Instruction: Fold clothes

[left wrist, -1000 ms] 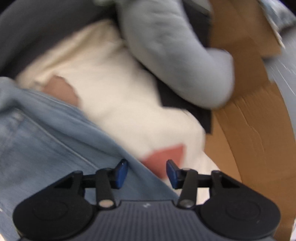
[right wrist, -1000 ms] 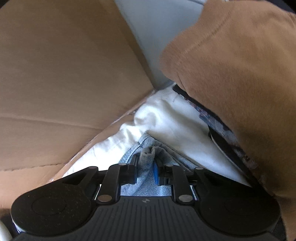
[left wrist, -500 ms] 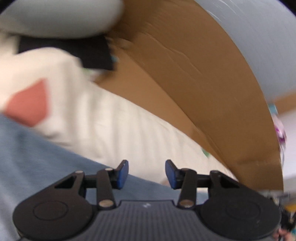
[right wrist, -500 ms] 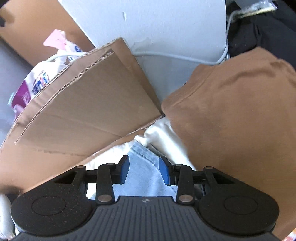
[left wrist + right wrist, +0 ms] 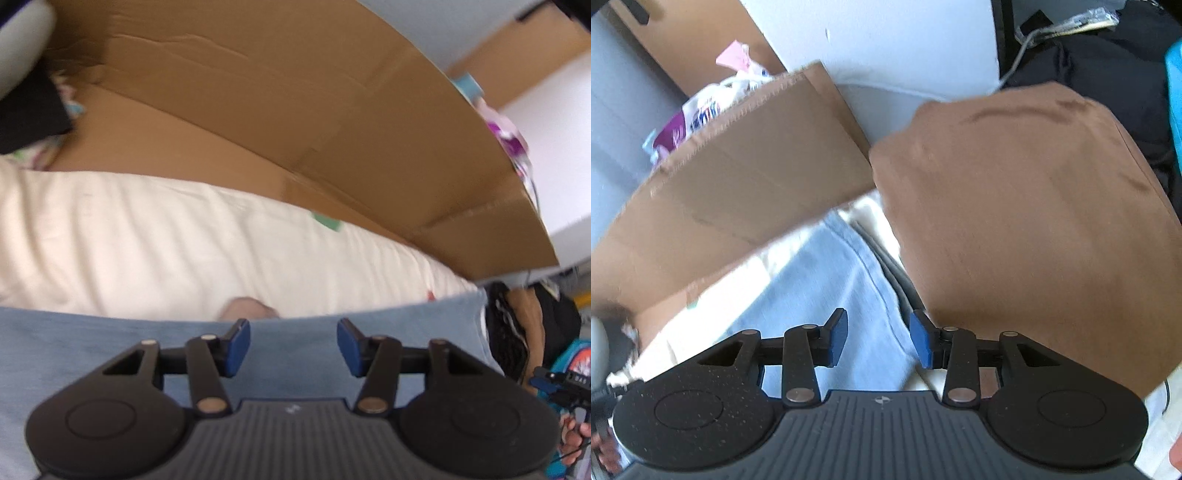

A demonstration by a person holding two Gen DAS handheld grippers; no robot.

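Note:
Light blue denim [image 5: 110, 350] lies flat over a cream garment [image 5: 184, 251] inside a cardboard box [image 5: 295, 129]. My left gripper [image 5: 293, 343] hovers over the denim's edge, its jaws opening with nothing between them. In the right wrist view the denim [image 5: 820, 288] runs up beside a big brown garment [image 5: 1015, 221], with the cream garment [image 5: 713, 325] showing at its left. My right gripper [image 5: 879, 339] hangs open above the denim, and its pads touch no cloth.
The box flap [image 5: 738, 173] rises at the left, with a printed plastic bag [image 5: 694, 114] behind it. A black garment [image 5: 26, 110] and a grey one [image 5: 18, 48] lie at the box's far left. Dark bags and a cable [image 5: 1089, 55] sit at the back right.
My right gripper let go of the denim fold and rose away from it. My left gripper swung along the cream garment towards the box wall, and its jaws spread wider.

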